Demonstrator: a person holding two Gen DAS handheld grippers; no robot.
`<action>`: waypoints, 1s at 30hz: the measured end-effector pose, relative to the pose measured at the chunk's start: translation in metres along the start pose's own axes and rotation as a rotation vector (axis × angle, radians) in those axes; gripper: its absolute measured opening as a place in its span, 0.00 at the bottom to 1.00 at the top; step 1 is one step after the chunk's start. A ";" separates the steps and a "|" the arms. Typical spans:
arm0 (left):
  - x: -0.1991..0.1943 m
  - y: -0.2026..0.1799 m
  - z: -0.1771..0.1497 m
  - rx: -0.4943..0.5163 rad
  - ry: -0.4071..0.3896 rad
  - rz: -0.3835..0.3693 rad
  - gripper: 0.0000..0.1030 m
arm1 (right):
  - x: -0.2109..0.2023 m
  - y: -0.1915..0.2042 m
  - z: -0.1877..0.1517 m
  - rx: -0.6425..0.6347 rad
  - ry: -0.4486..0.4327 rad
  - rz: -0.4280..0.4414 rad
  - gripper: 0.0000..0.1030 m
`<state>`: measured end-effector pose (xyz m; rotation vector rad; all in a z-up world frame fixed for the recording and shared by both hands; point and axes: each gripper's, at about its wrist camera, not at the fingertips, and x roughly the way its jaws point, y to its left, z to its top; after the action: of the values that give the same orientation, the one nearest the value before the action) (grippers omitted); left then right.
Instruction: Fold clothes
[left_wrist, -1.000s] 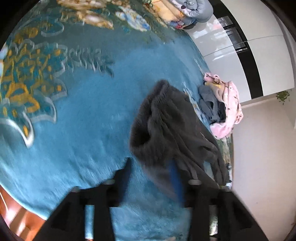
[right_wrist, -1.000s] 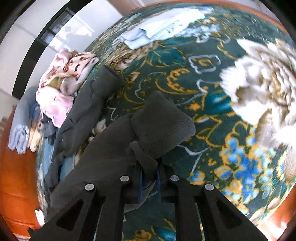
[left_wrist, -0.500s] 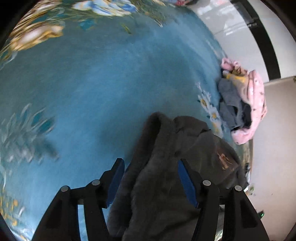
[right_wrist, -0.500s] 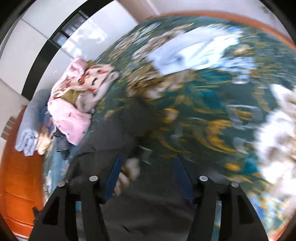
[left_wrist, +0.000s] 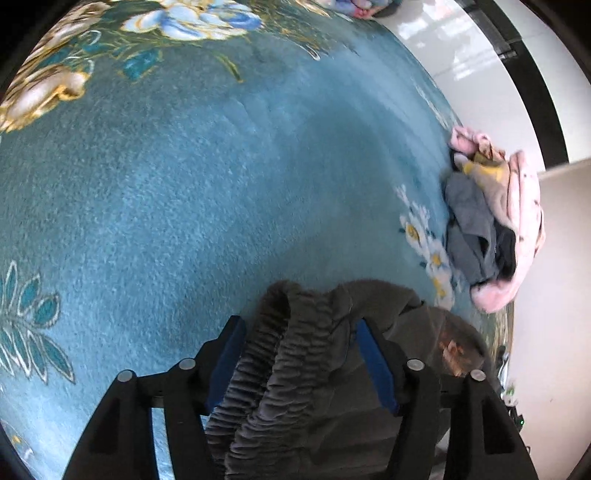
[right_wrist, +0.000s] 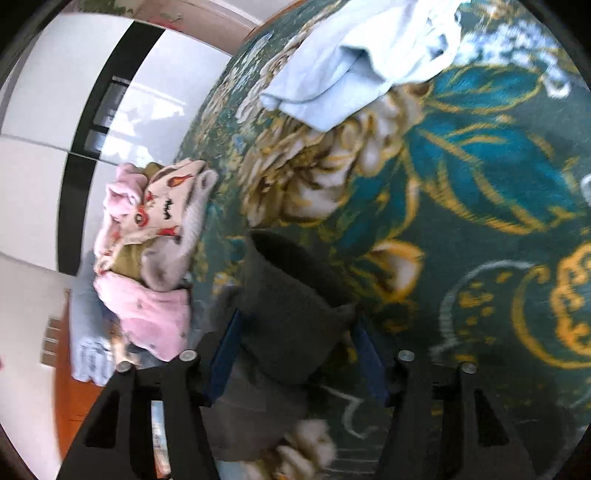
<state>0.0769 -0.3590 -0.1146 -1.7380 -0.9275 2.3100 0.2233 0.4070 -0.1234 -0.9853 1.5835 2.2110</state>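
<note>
A dark grey fleece garment (left_wrist: 288, 369) lies on the blue flowered rug (left_wrist: 184, 184). Its gathered elastic band runs up between the blue pads of my left gripper (left_wrist: 299, 332). Those jaws are closing, still wide, and I see no pinch in the cloth. In the right wrist view the garment's open tube end (right_wrist: 288, 295) stands between the pads of my right gripper (right_wrist: 295, 332). Its jaws are closing too, with a gap on each side of the cloth. The rest of the garment is hidden under both grippers.
A heap of pink and grey clothes (left_wrist: 517, 206) (right_wrist: 147, 240) sits at the rug's edge by the white tiled floor. A light blue garment (right_wrist: 362, 55) lies crumpled further along the rug (right_wrist: 480, 166). More folded cloth (right_wrist: 85, 350) rests beside orange wood.
My right gripper let go of the grey cloth it was pinching, opened and shifted to the tube end. My left gripper swung across the rug and the garment now lies flat.
</note>
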 end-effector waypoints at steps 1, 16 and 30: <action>-0.002 -0.005 -0.001 0.019 -0.015 0.036 0.51 | 0.003 0.004 0.000 -0.003 0.015 0.005 0.30; -0.031 -0.017 0.013 0.015 -0.165 -0.067 0.13 | -0.023 0.073 0.040 -0.182 -0.140 -0.009 0.09; -0.049 -0.008 0.005 -0.039 -0.108 -0.058 0.58 | -0.023 0.054 0.037 -0.171 -0.087 -0.074 0.59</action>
<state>0.0872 -0.3756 -0.0687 -1.5918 -1.0337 2.3847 0.1963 0.4245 -0.0611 -0.9619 1.3182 2.3344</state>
